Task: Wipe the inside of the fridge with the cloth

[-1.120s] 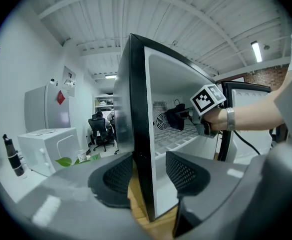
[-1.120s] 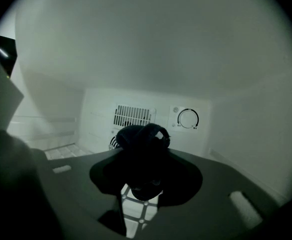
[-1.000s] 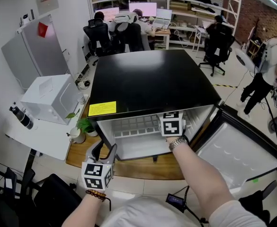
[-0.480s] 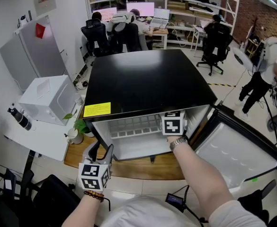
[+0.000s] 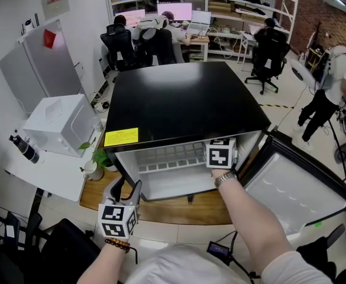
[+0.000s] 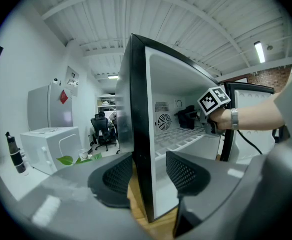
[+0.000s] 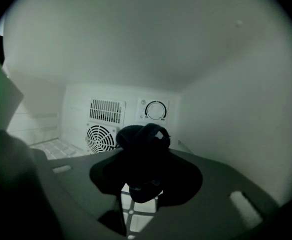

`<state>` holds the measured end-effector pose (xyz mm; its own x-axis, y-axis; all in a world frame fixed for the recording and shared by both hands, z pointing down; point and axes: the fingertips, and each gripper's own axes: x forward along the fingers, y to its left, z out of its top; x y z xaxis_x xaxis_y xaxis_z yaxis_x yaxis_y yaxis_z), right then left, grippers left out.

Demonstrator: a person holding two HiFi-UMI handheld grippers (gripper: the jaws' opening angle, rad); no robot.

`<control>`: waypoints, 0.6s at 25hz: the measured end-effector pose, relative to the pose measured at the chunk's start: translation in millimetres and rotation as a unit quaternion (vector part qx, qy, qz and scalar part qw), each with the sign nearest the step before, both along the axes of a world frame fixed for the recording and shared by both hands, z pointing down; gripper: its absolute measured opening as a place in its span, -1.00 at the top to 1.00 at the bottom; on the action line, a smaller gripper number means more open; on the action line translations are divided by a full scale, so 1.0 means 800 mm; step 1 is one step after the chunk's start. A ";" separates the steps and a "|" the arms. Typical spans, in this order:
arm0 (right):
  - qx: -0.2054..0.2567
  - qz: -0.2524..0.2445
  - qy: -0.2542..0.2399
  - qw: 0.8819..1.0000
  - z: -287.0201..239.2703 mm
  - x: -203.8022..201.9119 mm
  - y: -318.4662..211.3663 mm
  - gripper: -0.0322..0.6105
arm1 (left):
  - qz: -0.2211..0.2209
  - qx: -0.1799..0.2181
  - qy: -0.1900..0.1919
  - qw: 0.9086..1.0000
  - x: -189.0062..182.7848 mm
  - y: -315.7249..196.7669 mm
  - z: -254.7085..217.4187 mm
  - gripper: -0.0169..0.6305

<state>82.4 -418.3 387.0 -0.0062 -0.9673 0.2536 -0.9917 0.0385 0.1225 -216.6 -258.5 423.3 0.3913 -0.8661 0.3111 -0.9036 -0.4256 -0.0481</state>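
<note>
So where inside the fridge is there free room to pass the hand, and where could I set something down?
The wire shelf is bare to the left of the right tool. The black fridge top behind the yellow label is also bare. It is crowded only at the right, where that tool grips the cloth near the fan grille.

This is an open-plan office that doubles as a test lab. At the back, people sit in black swivel chairs (image 5: pixel 116 46) at a long desk (image 5: pixel 203 40) with glowing pink monitors (image 5: pixel 183 10), under white metal shelving racks (image 5: pixel 243 7) stacked with boxes. There is a red brick wall (image 5: pixel 314 16) and a white ribbed ceiling (image 6: pixel 150 19) with a tube lamp (image 6: pixel 259 51), and appliances stand about: a tall silver fridge (image 5: pixel 39 70), a white boxy appliance (image 5: pixel 63 123) on a white desk (image 5: pixel 48 170) and a small black-topped fridge (image 5: pixel 178 102) on a wooden board (image 5: pixel 161 209).
</note>
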 end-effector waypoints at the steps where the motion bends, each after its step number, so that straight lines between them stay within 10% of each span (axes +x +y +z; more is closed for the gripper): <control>1: 0.001 0.000 -0.002 1.000 0.000 0.001 0.001 0.44 | 0.000 0.000 0.000 1.000 0.000 0.000 0.000 0.30; 15: 0.021 -0.151 -0.038 0.988 -0.025 -0.155 0.052 0.44 | 0.011 0.000 0.004 1.000 0.003 0.003 -0.001 0.30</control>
<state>-41.5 -376.7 366.8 -0.3135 -0.9279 0.2019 -0.9421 0.3306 0.0565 -213.8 -256.3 422.1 0.4120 -0.8573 0.3087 -0.8946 -0.4449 -0.0416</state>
